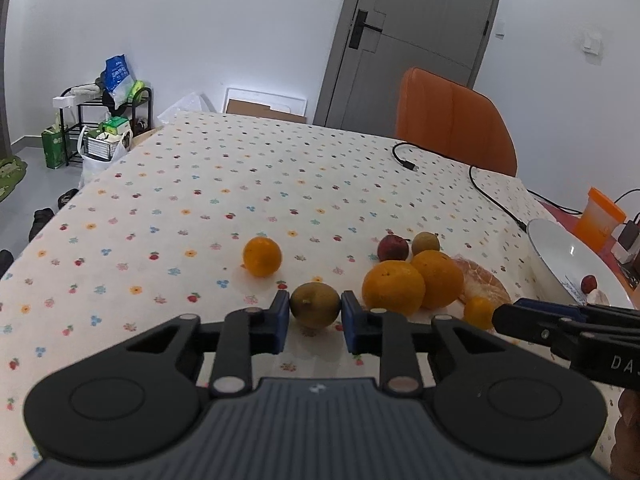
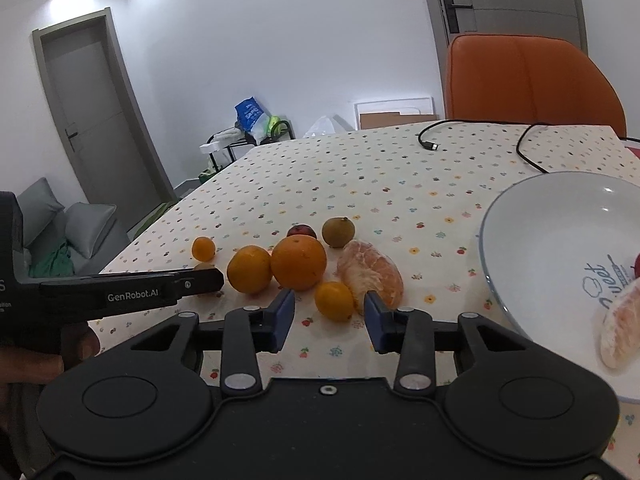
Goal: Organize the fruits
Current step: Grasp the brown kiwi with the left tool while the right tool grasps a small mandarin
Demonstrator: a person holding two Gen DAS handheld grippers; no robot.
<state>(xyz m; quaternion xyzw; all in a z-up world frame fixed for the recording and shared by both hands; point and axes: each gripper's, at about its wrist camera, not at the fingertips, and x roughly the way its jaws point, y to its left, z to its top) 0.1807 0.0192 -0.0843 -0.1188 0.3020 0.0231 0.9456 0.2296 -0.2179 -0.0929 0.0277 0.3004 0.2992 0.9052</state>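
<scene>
My left gripper (image 1: 315, 299) is shut on a brownish-green round fruit (image 1: 315, 306) that rests on the dotted tablecloth; both blue pads touch its sides. My right gripper (image 2: 329, 297) stands open around a small orange fruit (image 2: 334, 301), with a gap showing at the left pad. Just behind it lie a peeled orange (image 2: 370, 274), two whole oranges (image 2: 298, 262), a red fruit (image 2: 301, 231) and another brownish-green fruit (image 2: 338, 231). A lone orange (image 1: 262, 256) sits further left. The white bowl (image 2: 532, 216) at the right holds a peeled segment (image 2: 618, 332) and a red fruit (image 1: 589, 283).
A black cable (image 1: 404, 156) snakes across the far side of the table. An orange chair (image 1: 452, 120) stands behind it. An orange-lidded container (image 1: 600, 220) sits past the bowl. The table's left edge (image 1: 80, 196) drops to the floor. A hand (image 2: 40, 360) holds the left gripper.
</scene>
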